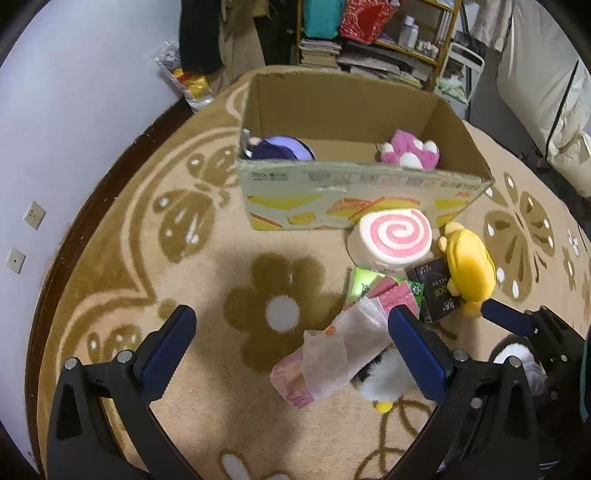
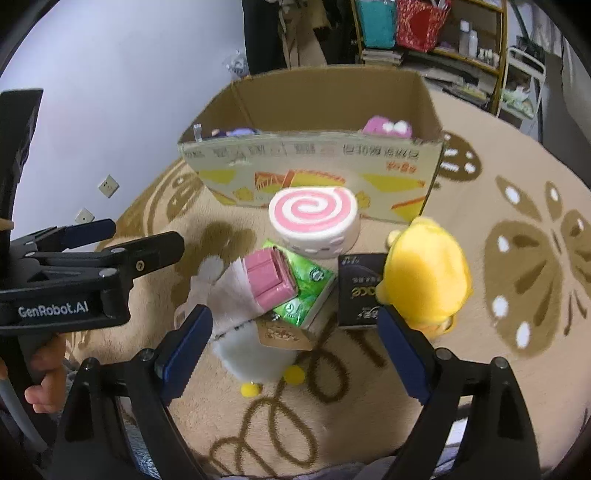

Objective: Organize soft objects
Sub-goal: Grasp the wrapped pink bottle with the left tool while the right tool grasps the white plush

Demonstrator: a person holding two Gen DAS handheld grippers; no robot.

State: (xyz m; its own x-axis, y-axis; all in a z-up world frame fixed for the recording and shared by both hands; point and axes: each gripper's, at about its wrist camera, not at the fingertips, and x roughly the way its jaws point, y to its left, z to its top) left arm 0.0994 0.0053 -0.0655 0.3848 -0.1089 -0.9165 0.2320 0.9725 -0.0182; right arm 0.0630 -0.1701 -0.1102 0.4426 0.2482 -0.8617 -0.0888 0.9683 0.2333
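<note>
Beige flowered carpet (image 1: 207, 373) meets a white wall (image 1: 92, 92); shelves (image 1: 406, 33) behind.

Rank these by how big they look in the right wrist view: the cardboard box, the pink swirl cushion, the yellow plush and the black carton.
1. cardboard box, clearly largest.
2. and 3. pink swirl cushion and yellow plush look about alike; the plush sits nearer the camera, so no ranking.
4. black carton, smallest.

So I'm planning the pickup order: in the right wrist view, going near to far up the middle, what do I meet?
White plush toy → green tissue pack → pink swirl roll cushion → cardboard box.
</note>
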